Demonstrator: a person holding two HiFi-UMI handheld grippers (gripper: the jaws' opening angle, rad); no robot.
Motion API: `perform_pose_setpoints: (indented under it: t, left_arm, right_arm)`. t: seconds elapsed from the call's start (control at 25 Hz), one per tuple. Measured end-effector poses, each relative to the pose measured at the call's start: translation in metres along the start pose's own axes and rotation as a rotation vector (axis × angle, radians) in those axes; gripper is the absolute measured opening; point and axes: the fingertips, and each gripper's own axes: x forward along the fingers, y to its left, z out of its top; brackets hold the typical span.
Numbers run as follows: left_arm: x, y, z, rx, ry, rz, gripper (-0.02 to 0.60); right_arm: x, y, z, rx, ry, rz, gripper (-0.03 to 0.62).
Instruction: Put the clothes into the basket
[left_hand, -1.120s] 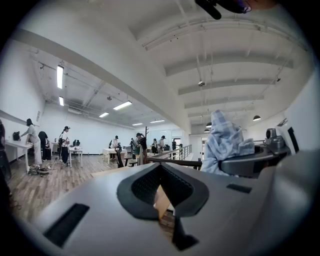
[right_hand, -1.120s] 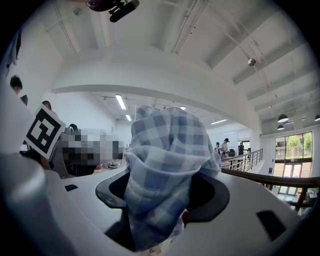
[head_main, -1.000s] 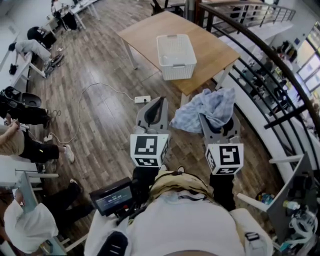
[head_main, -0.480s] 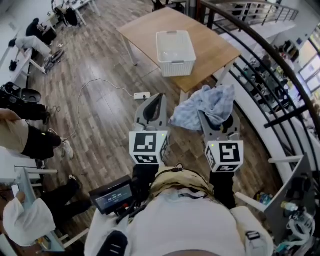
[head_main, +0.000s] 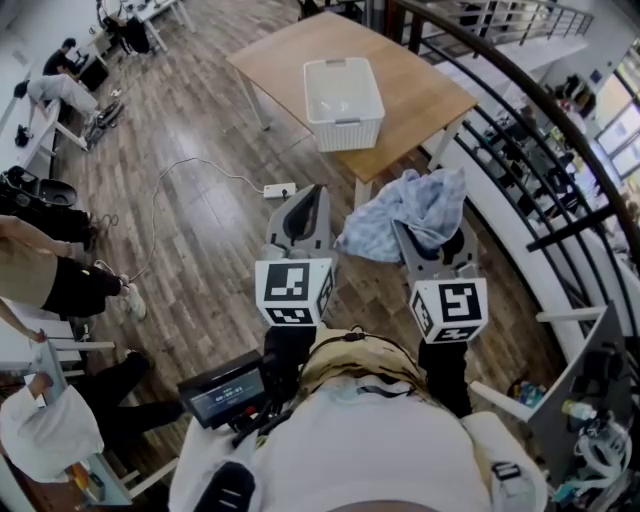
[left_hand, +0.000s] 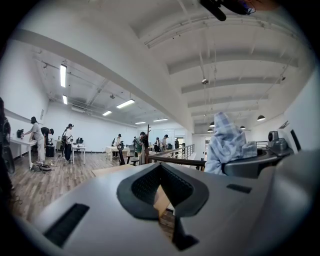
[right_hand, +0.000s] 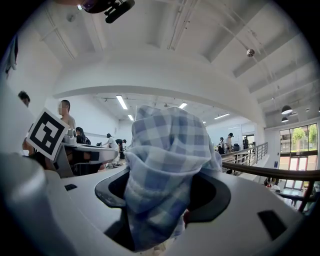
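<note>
Basket on far table, ahead-left of right gripper — jaws opening, checked cloth bunched between them; left gripper closed on nothing.

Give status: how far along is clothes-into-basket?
Done: blue plaid cloth picked up. In hand: right gripper clamps it, held above the floor, short of the table. Remaining: reach the white basket, which looks empty, and drop the cloth in.
</note>
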Motion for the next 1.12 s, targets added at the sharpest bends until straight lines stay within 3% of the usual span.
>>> perform_pose_setpoints:
  t: [0.68,1.12]
  left_arm:
    - [0.029,0.011,-0.036,-0.002,0.085,0.027,0.002]
    - [0.138,0.054,-0.041,-0.014,0.095,-0.050,0.002]
  right_arm:
    - [0.027,-0.016,-0.032,0.069,0.040,0.050,0.304]
    - [0.126,-0.059,-0.044,0.078,0.096,-0.036,0.307]
